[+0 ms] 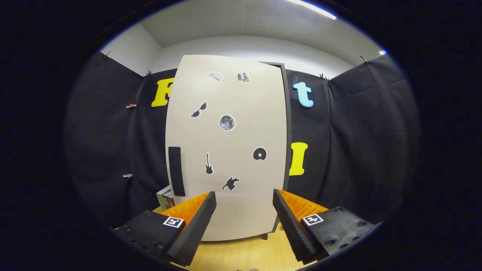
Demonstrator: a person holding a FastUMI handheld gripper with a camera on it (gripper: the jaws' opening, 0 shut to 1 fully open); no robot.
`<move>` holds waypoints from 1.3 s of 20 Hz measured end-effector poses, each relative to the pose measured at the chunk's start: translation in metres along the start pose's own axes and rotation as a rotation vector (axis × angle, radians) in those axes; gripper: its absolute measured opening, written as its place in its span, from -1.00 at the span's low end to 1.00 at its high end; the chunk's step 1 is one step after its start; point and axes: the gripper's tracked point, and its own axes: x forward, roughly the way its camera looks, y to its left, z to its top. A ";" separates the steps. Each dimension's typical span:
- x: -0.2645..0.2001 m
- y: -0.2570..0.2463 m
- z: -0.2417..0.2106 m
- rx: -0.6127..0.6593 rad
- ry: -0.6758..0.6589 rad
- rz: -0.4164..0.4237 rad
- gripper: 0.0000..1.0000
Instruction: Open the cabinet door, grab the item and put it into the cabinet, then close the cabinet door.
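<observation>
Cabinet [288, 124] dead ahead on wooden tabletop [244, 256], dark carcass edge showing along right side of door

Cabinet door [226, 150] biggest thing in view: pale flat panel, appears flush shut against carcass, stickers scattered over face. Fits both door not opened and door closed again after stowing, so no call on stage. Likely rigid board on hinges, presumably at right side of door given handle sits at left; should swing light, no flex, but smooth face gives zero purchase

Handle [176, 171]: dark vertical bar at lower left edge of door. Only real grab point on door. Narrow and stiff, probably slick; best pinched across width or hooked from free side, pulled along arc away from hinge

Item [165, 198]: small boxy thing peeking out just left of door's bottom corner, below handle, resting on tabletop. Mostly hidden by door edge and left finger, so shape and material hard to tell; possibly a carton or stacked books, likely light and rigid, flat sides suiting a squeeze across narrow dimension

Gripper [244, 210]: fingers spread wide apart, nothing between them, lower part of door beyond them, handle off to left of left finger [192, 222]
</observation>
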 end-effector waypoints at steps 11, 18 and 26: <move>0.003 0.002 0.004 -0.015 0.006 0.016 0.96; 0.006 0.008 0.006 -0.018 -0.003 0.031 0.96; -0.002 0.005 0.006 -0.012 0.007 0.021 0.96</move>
